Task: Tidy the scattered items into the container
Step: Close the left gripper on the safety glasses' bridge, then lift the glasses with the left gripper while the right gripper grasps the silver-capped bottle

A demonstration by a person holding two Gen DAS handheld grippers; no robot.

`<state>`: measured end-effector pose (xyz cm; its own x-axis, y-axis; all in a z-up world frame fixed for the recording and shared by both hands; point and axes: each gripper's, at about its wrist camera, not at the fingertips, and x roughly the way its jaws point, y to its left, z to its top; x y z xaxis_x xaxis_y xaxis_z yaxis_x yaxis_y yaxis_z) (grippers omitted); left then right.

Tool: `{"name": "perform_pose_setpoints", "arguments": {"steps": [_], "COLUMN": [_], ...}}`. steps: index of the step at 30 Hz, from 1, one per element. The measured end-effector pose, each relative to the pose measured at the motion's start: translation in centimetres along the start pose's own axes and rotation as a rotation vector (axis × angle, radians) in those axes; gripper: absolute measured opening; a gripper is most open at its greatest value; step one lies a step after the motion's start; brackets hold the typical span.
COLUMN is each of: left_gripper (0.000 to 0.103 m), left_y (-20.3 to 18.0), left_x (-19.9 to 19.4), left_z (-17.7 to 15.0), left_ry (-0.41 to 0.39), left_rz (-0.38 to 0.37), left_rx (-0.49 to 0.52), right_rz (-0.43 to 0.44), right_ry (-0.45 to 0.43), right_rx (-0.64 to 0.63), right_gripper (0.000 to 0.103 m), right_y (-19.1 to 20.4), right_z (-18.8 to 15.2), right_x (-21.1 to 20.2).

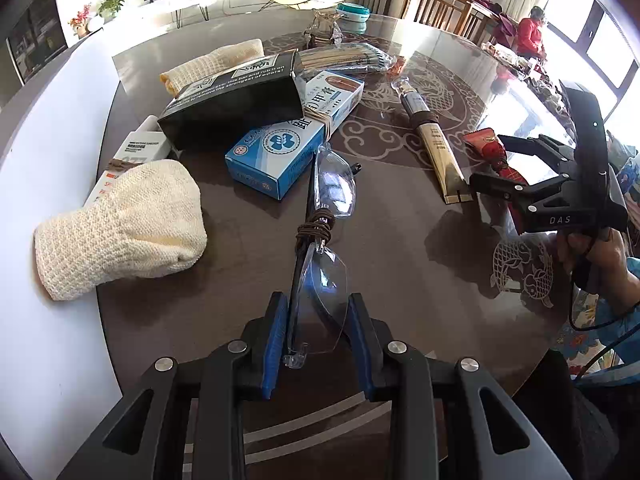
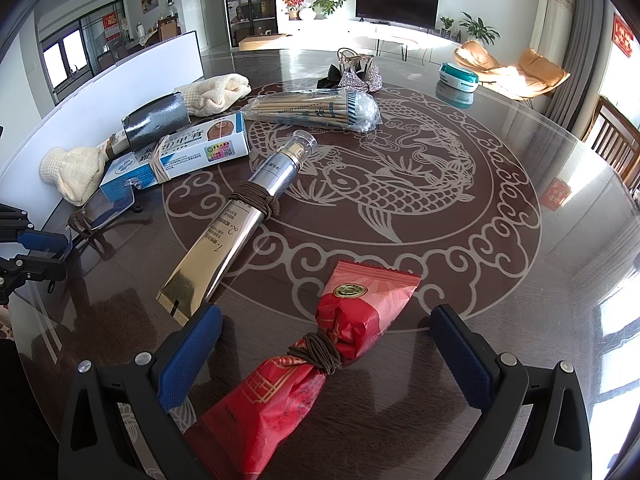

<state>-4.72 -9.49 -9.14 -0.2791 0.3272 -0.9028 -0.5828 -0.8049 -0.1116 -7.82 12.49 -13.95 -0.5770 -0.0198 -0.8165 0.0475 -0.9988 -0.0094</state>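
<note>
My left gripper (image 1: 318, 336) pinches the glasses (image 1: 320, 280); my right gripper (image 2: 324, 356) stands spread around the red packet (image 2: 316, 356). Nothing looks put away; no container shows, and boxes (image 1: 280, 136), tube (image 2: 236, 216) and cloths (image 1: 124, 224) lie scattered.

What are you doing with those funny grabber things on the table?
A person is tidying up with a gripper in each hand. The left gripper is shut on a pair of clear glasses tied with a brown cord. The right gripper is open, its pads either side of a red snack packet lying on the table and not squeezing it. A gold tube, a blue box and knitted cloths are lying out on the table too.
</note>
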Motion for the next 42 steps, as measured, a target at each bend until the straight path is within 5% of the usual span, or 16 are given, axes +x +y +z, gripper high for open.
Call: {"name": "perform_pose_setpoints", "arguments": {"steps": [9, 19, 22, 24, 28, 33, 34, 38, 42], "left_gripper": [0.031, 0.034, 0.050, 0.094, 0.097, 0.090, 0.083, 0.025, 0.022], "left_y": [0.6, 0.0, -0.3, -0.7, -1.0, -1.7, -1.9, -1.9, -0.7], "left_x": [0.0, 0.7, 0.8, 1.5, 2.3, 2.8, 2.9, 2.4, 1.8], "left_z": [0.0, 1.3, 1.2, 1.2, 1.8, 3.7, 4.0, 5.0, 4.3], "left_ry": [-0.019, -0.021, -0.024, 0.008, 0.029, 0.042, 0.043, 0.038, 0.018], "left_rz": [-0.028, 0.031, 0.010, 0.049, 0.086, 0.086, 0.060, 0.043, 0.059], "left_rx": [-0.040, 0.028, 0.041, 0.059, 0.110, 0.177, 0.188, 0.206, 0.154], "right_rz": [0.000, 0.000, 0.000, 0.000, 0.000, 0.000, 0.000, 0.000, 0.000], "right_ry": [0.000, 0.000, 0.000, 0.000, 0.000, 0.000, 0.000, 0.000, 0.000], "right_rx": [0.000, 0.000, 0.000, 0.000, 0.000, 0.000, 0.000, 0.000, 0.000], "right_gripper": [0.103, 0.103, 0.103, 0.103, 0.103, 0.103, 0.103, 0.103, 0.103], "right_y": [0.0, 0.0, 0.0, 0.0, 0.0, 0.0, 0.0, 0.0, 0.0], "right_z": [0.0, 0.0, 0.0, 0.0, 0.0, 0.0, 0.0, 0.0, 0.0], "right_x": [0.0, 0.0, 0.0, 0.0, 0.0, 0.0, 0.0, 0.0, 0.0]}}
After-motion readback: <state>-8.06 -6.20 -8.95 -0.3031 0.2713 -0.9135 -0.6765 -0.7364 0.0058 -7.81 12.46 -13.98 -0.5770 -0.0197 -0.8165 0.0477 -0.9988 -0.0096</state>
